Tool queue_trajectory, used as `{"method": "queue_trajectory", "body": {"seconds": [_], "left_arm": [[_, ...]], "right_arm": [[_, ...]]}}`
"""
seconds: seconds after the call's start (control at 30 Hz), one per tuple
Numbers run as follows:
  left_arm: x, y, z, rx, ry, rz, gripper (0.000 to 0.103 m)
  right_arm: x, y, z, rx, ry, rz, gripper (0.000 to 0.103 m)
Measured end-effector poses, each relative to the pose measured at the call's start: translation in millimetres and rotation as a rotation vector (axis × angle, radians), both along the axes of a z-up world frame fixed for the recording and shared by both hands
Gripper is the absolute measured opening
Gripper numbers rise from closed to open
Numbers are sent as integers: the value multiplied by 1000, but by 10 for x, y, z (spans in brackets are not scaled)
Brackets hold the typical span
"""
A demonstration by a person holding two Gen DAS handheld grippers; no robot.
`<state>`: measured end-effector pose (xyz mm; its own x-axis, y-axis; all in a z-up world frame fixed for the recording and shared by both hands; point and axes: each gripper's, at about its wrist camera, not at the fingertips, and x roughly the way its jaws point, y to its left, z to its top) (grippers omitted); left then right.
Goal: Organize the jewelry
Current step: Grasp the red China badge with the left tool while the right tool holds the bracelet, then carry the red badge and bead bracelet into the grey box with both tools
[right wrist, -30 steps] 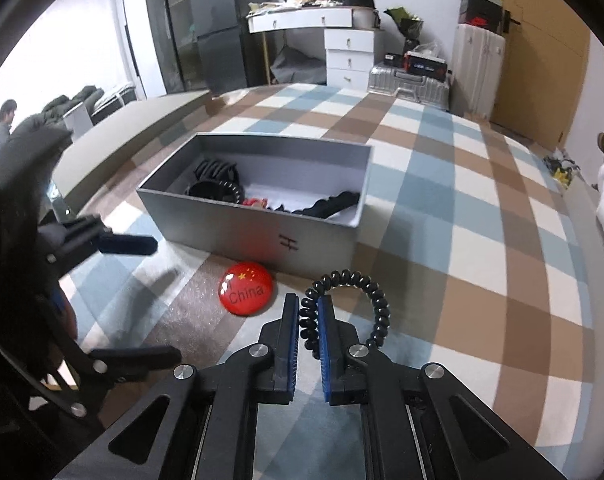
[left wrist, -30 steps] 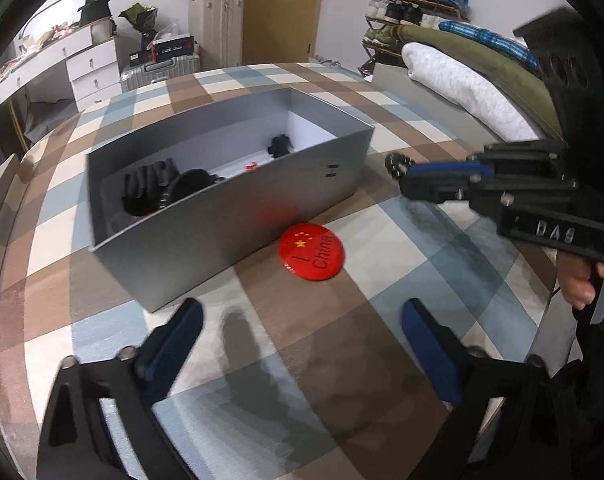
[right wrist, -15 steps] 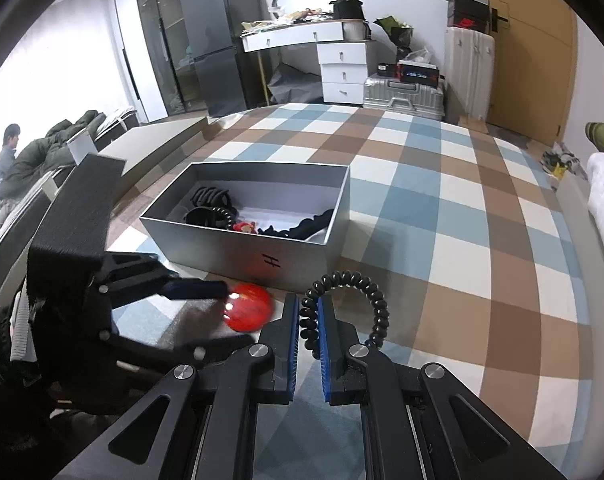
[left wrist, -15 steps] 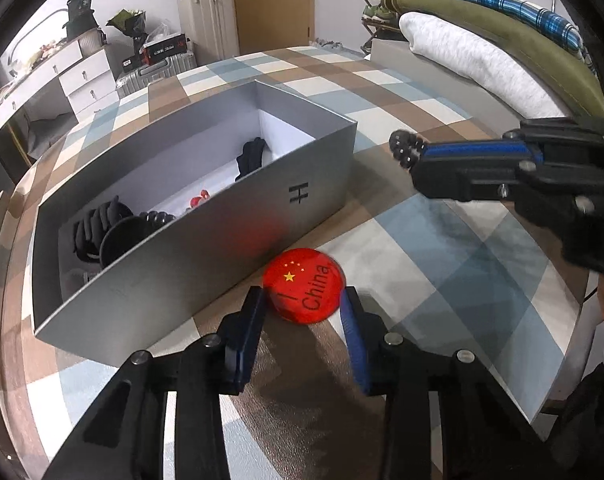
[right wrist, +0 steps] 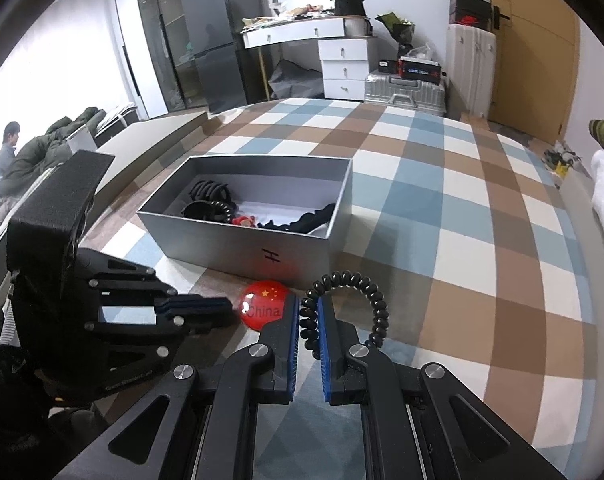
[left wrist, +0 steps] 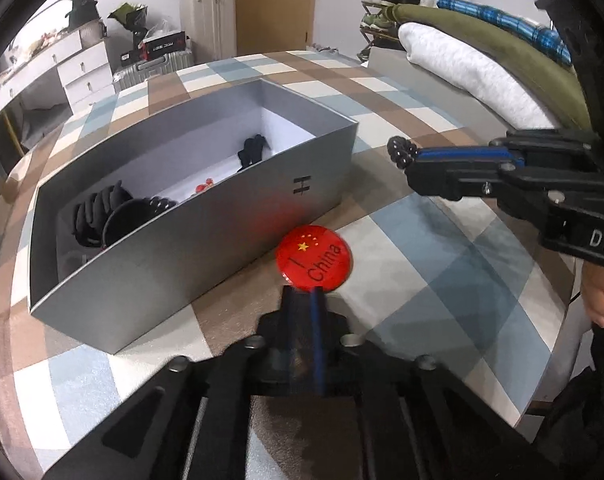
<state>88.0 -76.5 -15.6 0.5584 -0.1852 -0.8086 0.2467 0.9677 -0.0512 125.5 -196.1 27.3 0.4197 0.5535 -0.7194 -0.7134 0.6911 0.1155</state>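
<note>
- Left gripper (left wrist: 305,294): fingers drawn together on the near edge of the red badge (left wrist: 313,258), which lies flat on the checked cloth (left wrist: 441,280). Whether the edge is truly pinched cannot be told.
- Right gripper (right wrist: 310,312): jaws clamped on a black coiled bracelet (right wrist: 375,300), its loop arching toward 1 o'clock.
- Grey box (left wrist: 206,236), at 11 o'clock just beyond the badge, already contains dark items.
- Step, as judged: gathering the last pieces. Next: lift each over the near wall and release inside.

The badge (left wrist: 313,258) looks glossy, like lacquered metal. Beside it, the box (left wrist: 206,236) is matt grey card. The checked surface (right wrist: 461,240) looks like soft cloth.
</note>
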Motion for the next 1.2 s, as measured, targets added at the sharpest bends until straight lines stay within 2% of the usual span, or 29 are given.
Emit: {"method": "queue_trajectory", "body": {"seconds": [0.03,0.07,0.1,0.33,0.4,0.47,0.6,0.77,0.87,1.03,1.2], "left_arm": [[8,-24,2,9,-2,1,44],[17,-46,1,21,-12,9,65],[25,-61,-2,30,-26,12,67],[186,-156,-40,48,-18,34,67],[200,-173,-38,49,-19,33,61],[194,-209,-17,51,-24,14,37],[119,-239,-19,80,-44,2,37],[-21,-127,32,41,-71,6,37],[-152,23,160,-40,-136,-9,37],[-263,267,334,-83,-207,42,37],[-294,387,490,-85,-262,76,37]], "right_arm": [[6,-23,10,3,-2,-5,9],[14,-36,14,6,-2,-7,9],[21,-56,23,9,-3,-11,9],[47,-170,80,38,-2,-28,9],[56,-196,102,46,-3,-32,9],[60,-226,124,56,-5,-35,9],[64,-235,136,63,-6,-36,9],[51,-184,116,63,-7,-29,9],[40,-158,119,84,-21,-29,9],[-17,-102,183,138,-47,-7,9],[-57,-35,226,193,-62,8,9]]}}
